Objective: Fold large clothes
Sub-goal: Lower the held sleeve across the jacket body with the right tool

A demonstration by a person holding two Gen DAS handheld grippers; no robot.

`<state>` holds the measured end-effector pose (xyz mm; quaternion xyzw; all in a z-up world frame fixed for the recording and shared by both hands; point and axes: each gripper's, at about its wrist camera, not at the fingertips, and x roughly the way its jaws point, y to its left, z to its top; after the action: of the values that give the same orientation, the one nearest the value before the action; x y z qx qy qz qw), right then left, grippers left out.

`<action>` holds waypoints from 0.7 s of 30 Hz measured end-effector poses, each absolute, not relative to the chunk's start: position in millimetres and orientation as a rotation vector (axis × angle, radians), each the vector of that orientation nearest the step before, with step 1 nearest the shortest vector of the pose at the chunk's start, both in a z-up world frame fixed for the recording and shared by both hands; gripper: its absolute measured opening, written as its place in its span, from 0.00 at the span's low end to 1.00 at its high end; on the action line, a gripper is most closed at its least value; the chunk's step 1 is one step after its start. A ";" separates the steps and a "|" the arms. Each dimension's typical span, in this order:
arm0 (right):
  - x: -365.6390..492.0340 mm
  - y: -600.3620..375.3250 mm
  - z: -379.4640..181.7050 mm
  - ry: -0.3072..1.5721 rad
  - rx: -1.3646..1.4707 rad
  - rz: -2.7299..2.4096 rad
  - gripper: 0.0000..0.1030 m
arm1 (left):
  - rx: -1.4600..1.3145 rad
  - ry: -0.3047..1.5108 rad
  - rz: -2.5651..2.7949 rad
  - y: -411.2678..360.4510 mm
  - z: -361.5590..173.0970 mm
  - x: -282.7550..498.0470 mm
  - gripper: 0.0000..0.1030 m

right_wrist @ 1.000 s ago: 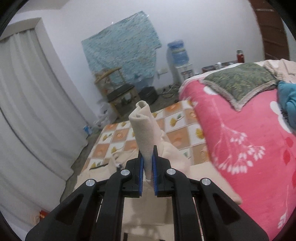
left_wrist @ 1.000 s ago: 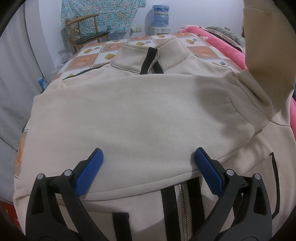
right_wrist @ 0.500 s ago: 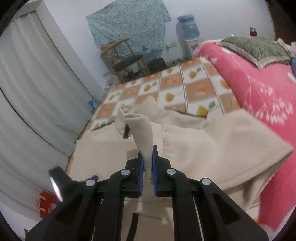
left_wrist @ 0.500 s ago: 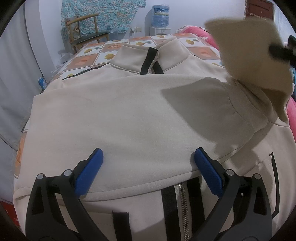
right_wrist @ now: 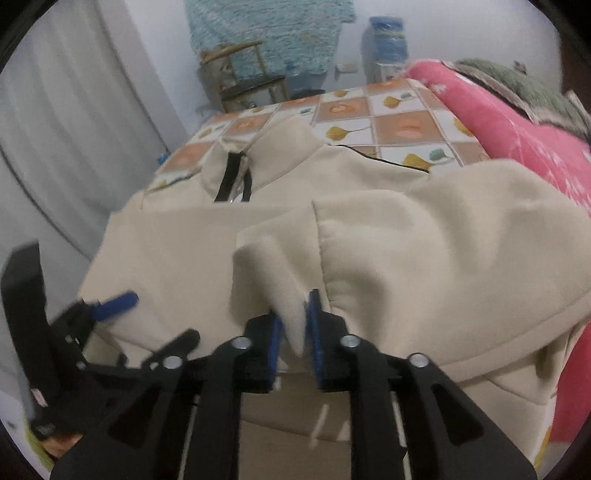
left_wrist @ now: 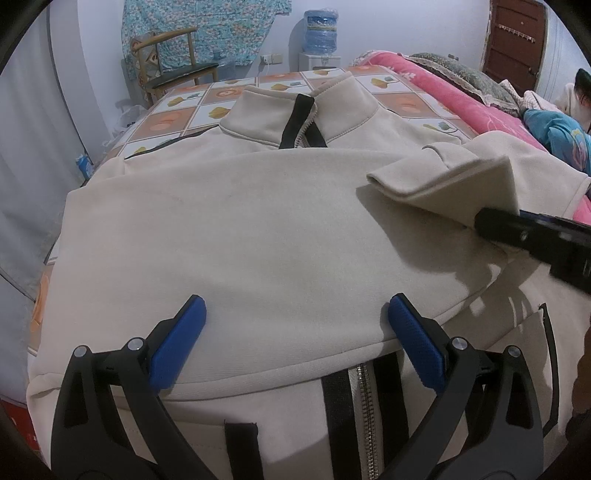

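Note:
A large cream zip jacket (left_wrist: 258, 229) lies front up on a bed with a tiled-pattern sheet, one sleeve folded across the chest. My left gripper (left_wrist: 295, 332) is open and empty, low over the folded sleeve near the zip. My right gripper (right_wrist: 293, 325) has its jaws slightly parted around the cuff of the other sleeve (right_wrist: 284, 280), lowered over the jacket's chest. In the left wrist view the right gripper (left_wrist: 498, 225) shows at the right with the cuff (left_wrist: 443, 184). The left gripper (right_wrist: 110, 302) shows at the left of the right wrist view.
A pink blanket (left_wrist: 461, 99) and a grey-green cushion (right_wrist: 517, 81) lie along the right. A wooden chair (left_wrist: 166, 66) and a water dispenser (left_wrist: 319, 33) stand by the far wall. A grey curtain (right_wrist: 74, 129) hangs at the left. A person (left_wrist: 576, 96) sits at the far right.
My right gripper swung the held sleeve from high at the right down and left across the jacket, and its jaws have parted a little. My left gripper has stayed in place.

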<state>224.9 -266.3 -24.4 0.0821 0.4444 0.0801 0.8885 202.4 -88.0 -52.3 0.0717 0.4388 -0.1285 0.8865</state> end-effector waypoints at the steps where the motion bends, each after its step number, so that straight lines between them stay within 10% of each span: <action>1: 224.4 -263.6 -24.9 0.921 0.153 0.173 0.26 | 0.149 0.912 -0.267 -88.1 -52.3 202.4 0.93; 5: 225.7 -248.8 -23.8 0.918 0.059 0.221 0.47 | 0.149 0.912 -0.267 -88.1 -52.5 202.3 0.93; 12: 228.2 -229.0 -29.9 0.884 -0.111 0.196 0.47 | 0.149 0.912 -0.267 -88.0 -52.4 202.3 0.93; 21: 227.4 -237.2 -29.5 0.842 -0.082 0.176 0.11 | 0.150 0.911 -0.266 -88.1 -52.3 202.4 0.93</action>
<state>227.4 -237.2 -29.5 -0.0399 0.4080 0.0851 0.9081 202.4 -88.1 -52.3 0.0722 0.4384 -0.1281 0.8867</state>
